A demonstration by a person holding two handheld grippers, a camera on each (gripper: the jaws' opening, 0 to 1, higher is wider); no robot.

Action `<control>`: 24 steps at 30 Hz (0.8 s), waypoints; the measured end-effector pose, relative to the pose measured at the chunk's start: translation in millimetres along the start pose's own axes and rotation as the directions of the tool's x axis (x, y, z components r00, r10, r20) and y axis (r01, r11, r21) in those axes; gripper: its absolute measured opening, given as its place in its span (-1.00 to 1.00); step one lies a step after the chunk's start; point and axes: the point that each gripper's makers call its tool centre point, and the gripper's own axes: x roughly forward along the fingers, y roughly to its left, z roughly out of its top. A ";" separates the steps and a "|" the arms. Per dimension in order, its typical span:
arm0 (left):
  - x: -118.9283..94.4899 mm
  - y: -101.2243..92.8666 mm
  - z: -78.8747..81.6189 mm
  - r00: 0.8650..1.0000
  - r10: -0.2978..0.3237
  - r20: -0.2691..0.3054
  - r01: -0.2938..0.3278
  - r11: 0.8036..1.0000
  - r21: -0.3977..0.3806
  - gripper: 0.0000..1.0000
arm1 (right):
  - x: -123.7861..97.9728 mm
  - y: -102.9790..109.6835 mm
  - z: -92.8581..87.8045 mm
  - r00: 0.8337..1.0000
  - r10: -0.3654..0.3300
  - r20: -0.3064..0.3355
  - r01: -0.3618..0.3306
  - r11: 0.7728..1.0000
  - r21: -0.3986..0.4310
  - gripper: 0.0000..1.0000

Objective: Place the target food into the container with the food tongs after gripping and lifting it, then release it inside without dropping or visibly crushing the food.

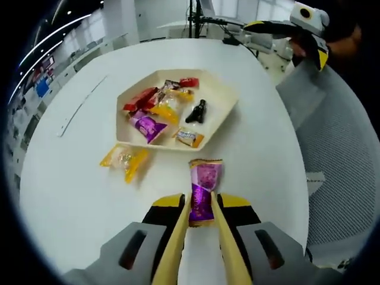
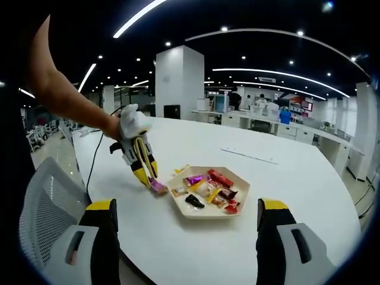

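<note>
My left gripper [image 1: 200,205] clenches the food tongs [image 1: 203,237], tips around the purple candy [image 1: 203,191] on the table [image 1: 71,190], at 6 o'clock from the tray [image 1: 222,89]. I'd squeeze gently, lift straight. My right gripper [image 2: 187,222] hangs released.

Purple snack [image 1: 203,189] lower end hidden btwn tongs [image 1: 202,237].

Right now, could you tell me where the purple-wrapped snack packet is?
In the left gripper view, the purple-wrapped snack packet sits between the tongs on the white table, just outside the cream hexagonal tray, beside the yellow-wrapped candy.
</note>
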 end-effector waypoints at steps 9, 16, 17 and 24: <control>-26.4 12.1 7.2 0.998 0.059 0.009 -0.059 0.998 -0.030 -0.65 | -0.7 -1.1 1.6 1.000 -0.004 0.010 0.004 1.000 0.005 0.92; -40.6 22.4 17.3 0.996 0.087 0.035 -0.082 0.989 -0.122 -0.65 | -1.1 -1.8 3.1 1.000 -0.008 0.016 0.008 1.000 0.001 0.93; -41.9 22.1 20.3 0.995 0.089 0.042 -0.083 0.988 -0.127 -0.65 | -1.3 -1.5 4.0 1.000 -0.006 0.021 0.006 1.000 0.002 0.93; -49.9 27.6 43.9 0.992 0.107 0.072 -0.095 0.983 -0.155 -0.65 | -1.3 -1.1 5.1 1.000 -0.004 0.026 0.004 1.000 0.000 0.95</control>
